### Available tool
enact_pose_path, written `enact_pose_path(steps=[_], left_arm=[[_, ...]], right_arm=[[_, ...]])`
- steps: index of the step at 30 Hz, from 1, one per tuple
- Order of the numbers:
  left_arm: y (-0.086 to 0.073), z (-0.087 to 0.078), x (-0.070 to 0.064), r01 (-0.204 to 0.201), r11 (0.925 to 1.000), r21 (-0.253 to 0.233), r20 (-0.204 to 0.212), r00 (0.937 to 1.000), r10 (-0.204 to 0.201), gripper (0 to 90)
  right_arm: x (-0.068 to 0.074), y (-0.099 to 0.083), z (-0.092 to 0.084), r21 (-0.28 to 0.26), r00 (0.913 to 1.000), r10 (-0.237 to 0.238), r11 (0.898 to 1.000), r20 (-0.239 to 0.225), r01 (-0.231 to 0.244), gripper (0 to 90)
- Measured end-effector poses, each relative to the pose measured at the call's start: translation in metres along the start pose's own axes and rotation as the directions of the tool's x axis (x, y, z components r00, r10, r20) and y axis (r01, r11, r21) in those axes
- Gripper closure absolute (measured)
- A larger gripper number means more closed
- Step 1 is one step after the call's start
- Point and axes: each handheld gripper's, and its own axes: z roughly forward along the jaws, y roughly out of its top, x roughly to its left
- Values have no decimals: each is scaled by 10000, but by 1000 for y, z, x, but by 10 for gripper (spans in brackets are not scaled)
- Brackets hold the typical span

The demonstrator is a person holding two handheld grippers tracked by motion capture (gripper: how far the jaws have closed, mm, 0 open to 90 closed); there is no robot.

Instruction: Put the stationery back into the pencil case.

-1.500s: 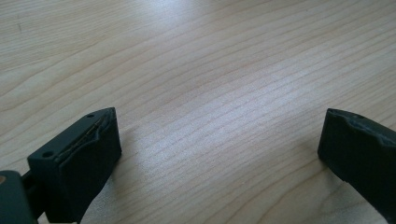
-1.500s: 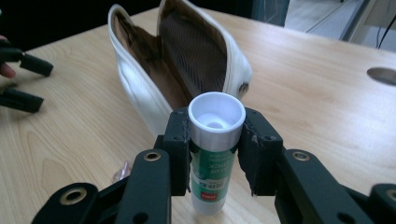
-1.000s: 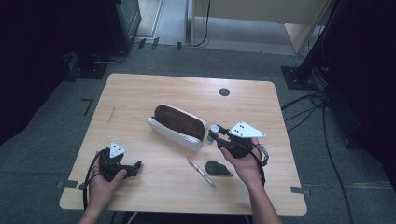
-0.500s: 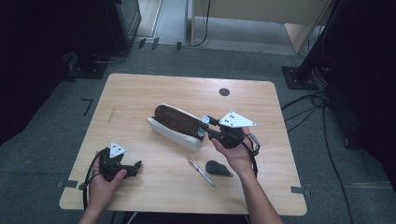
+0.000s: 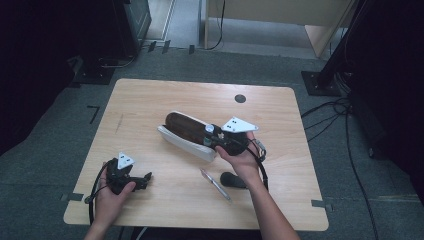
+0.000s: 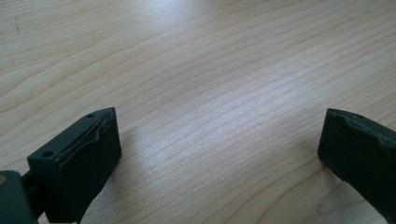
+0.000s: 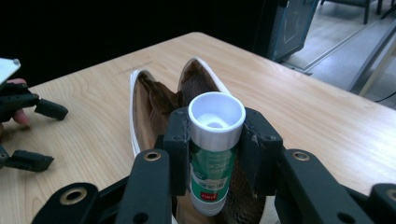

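Glue stick point(image 7: 212, 154) clamped upright in right tongs point(image 7: 215, 144), held over the open brown pencil case point(image 5: 187, 131) mid-bench point(image 5: 150, 100). Left tongs point(image 6: 219, 149) wide apart, holding nothing, low over bare wood. Pen point(image 5: 216, 183) and a dark object point(image 5: 232, 180) lie near the front edge.

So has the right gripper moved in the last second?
Yes. The right gripper, shut on a glue stick, has travelled left and away from the person, off the bare table and over the open pencil case.
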Motion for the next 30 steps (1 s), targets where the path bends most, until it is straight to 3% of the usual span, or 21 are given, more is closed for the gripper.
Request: enact_pose_path(steps=[8, 15, 30], left_arm=[[0, 0, 0, -1, 10000, -3, 8, 10000, 1, 0], [0, 0, 0, -11, 10000, 0, 3, 10000, 11, 0], [0, 0, 0, -6, 10000, 6, 7, 10000, 6, 0]], right_arm=[[-6, -9, 11, 310, 9997, 221, 9993, -61, -219, 664], [-4, -9, 11, 459, 9985, 281, 9986, -461, -259, 664], [-13, -28, 29, 1836, 9983, 389, 9825, -427, -304, 662]])
